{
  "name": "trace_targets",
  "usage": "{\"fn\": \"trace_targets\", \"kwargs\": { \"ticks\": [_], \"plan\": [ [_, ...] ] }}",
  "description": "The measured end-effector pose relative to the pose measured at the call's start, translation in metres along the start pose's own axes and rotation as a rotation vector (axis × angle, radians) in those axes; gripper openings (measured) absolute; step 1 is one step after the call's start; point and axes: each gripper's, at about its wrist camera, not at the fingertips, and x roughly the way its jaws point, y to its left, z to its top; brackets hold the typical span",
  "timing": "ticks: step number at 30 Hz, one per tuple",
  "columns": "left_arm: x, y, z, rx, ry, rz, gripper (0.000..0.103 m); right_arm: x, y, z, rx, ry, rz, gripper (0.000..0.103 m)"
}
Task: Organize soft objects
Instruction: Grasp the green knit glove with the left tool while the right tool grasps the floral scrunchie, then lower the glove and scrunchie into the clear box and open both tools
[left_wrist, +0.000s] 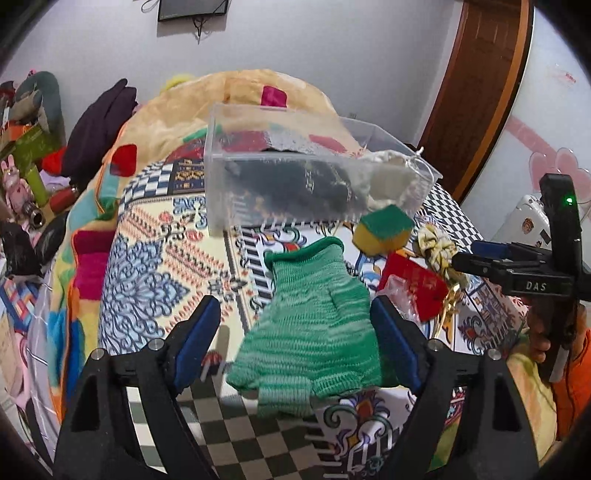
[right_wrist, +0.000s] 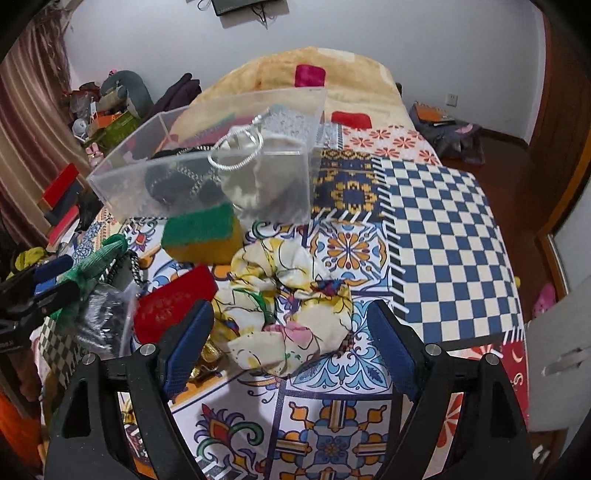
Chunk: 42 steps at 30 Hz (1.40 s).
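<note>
L grip (left_wrist: 295, 332): spread wide astride green knit glove (left_wrist: 310, 317); I'd pinch mid-palm, then lift to clear plastic bin (left_wrist: 229, 192).
R grip (right_wrist: 290, 347): spread over floral fabric scrunchie (right_wrist: 288, 295).

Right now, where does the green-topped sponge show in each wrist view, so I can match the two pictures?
Left wrist: the sponge sits right of centre, just below the clear box's front right corner, above the green glove.
Right wrist: the sponge sits left of centre, against the box's near wall, above the red pouch.
Shared landmark: the clear box, directly behind the sponge in both views.
</note>
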Motion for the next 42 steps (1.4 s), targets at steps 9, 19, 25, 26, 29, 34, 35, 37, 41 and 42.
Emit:
{"fn": "trace_targets", "kwargs": {
  "ticks": [9,19,25,26,29,34,35,37,41,42],
  "plan": [
    [-0.002,-0.001,-0.008,0.002,-0.005,-0.044,0.063,0.005,0.0,-0.007,-0.01,0.038,0.01,0.043],
    [-0.006,0.003,-0.008,-0.008,-0.013,-0.078,0.019,0.001,0.005,-0.008,-0.019,0.007,0.007,0.014],
    [-0.019,0.001,-0.004,0.002,-0.053,-0.056,0.01,-0.016,-0.001,-0.008,0.005,-0.048,0.02,0.012],
    [-0.022,0.0,-0.003,0.004,-0.062,-0.052,0.01,-0.02,-0.002,-0.008,0.007,-0.06,0.021,0.012],
    [-0.034,-0.001,0.003,0.007,-0.096,-0.046,0.01,-0.035,-0.005,-0.006,0.011,-0.1,0.026,0.012],
    [-0.054,0.0,0.018,0.018,-0.164,-0.026,0.01,-0.061,0.002,0.005,-0.006,-0.18,0.025,0.012],
    [-0.057,0.0,0.023,0.02,-0.178,-0.022,0.01,-0.065,0.005,0.008,-0.014,-0.194,0.023,0.012],
    [-0.062,0.001,0.034,0.021,-0.205,-0.015,0.01,-0.074,0.012,0.015,-0.034,-0.226,0.018,0.012],
    [-0.069,0.001,0.058,0.022,-0.262,-0.008,0.01,-0.088,0.024,0.032,-0.066,-0.291,0.018,0.012],
    [-0.069,0.001,0.063,0.026,-0.273,-0.005,0.01,-0.092,0.027,0.037,-0.073,-0.311,0.022,0.012]
  ]
}}
